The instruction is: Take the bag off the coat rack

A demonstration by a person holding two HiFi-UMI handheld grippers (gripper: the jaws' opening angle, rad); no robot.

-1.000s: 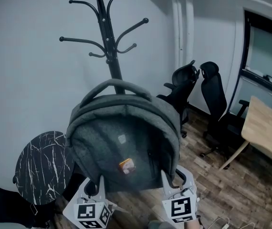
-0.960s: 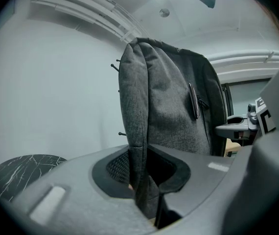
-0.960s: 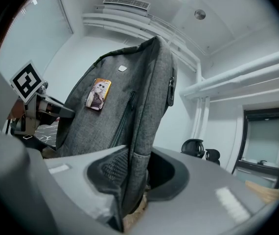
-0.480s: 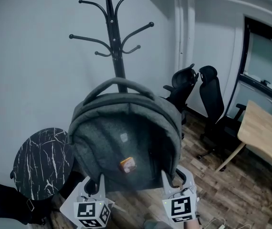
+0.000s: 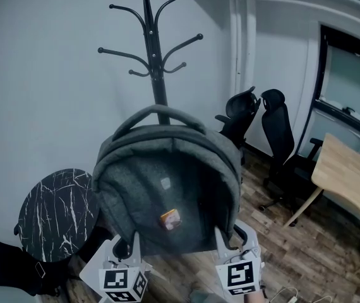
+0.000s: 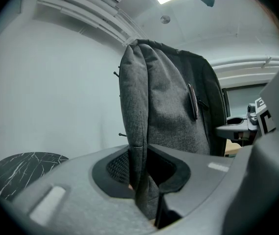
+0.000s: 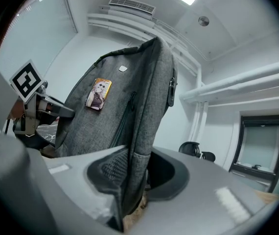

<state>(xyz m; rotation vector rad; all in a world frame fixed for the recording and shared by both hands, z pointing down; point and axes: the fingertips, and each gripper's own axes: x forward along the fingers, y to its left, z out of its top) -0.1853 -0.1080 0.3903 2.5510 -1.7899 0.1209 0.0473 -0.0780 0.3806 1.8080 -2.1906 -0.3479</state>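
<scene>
Both left tongs (image 5: 131,248) and right tongs (image 5: 222,240) pinch bag (image 5: 167,182) edges, below the coat rack (image 5: 155,62) hooks.

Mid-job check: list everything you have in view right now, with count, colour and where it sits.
backpack: 1, grey, centre, held up in front of the coat rack
picture tag: 1, orange-toned, on the backpack's front
coat rack: 1, black, by the white wall behind the backpack, visible hooks bare
round table: 1, black with white veining, lower left
office chairs: 2, black, right of the rack near the corner
wooden table: 1, light wood, far right
window: 1, dark-framed, right wall
floor: 1, brown wood planks, lower right
left gripper: 1, grey, shut on the backpack's lower left edge
right gripper: 1, grey, shut on the backpack's lower right edge
</scene>
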